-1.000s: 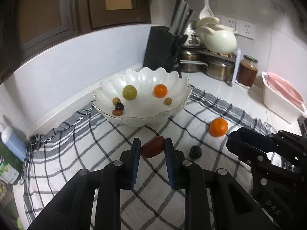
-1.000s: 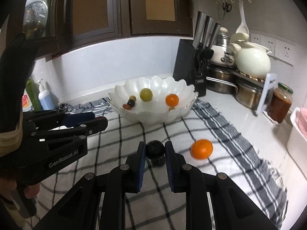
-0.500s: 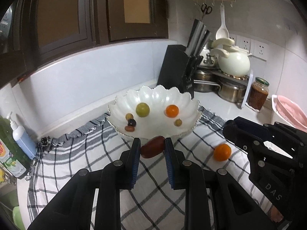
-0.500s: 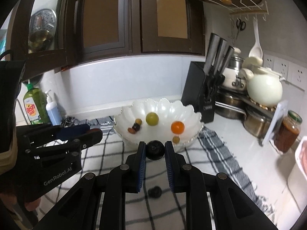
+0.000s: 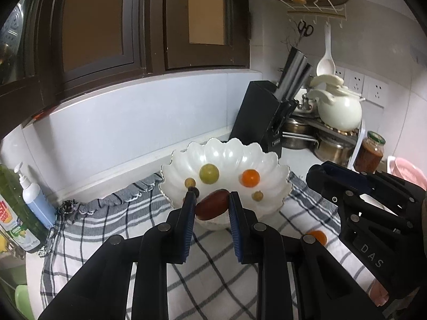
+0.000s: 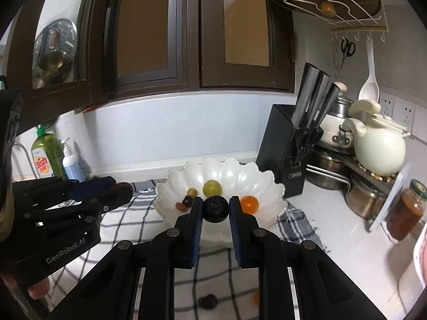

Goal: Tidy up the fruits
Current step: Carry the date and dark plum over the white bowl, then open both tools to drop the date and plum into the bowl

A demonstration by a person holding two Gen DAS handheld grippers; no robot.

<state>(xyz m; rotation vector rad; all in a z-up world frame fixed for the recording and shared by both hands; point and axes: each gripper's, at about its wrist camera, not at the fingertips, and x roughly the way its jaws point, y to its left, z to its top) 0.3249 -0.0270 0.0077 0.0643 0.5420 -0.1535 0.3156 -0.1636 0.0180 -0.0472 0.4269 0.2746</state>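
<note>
At centre of the left wrist view, the left gripper [image 5: 211, 204] clamps a red date [image 5: 212, 208] across its middle, in front of the bowl [image 5: 277, 194]; it looks light, smooth and soft, so a gentle pinch suits. Lower right, an orange [image 5: 317, 236] lies on the cloth [image 5: 112, 229].

Centre of the right wrist view, the right gripper [image 6: 215, 209] grips a dark plum [image 6: 215, 209], likely slippery. Bowl rim is scalloped and fragile; the knife block [image 6: 288, 157] crowds its right, room above is open.
</note>
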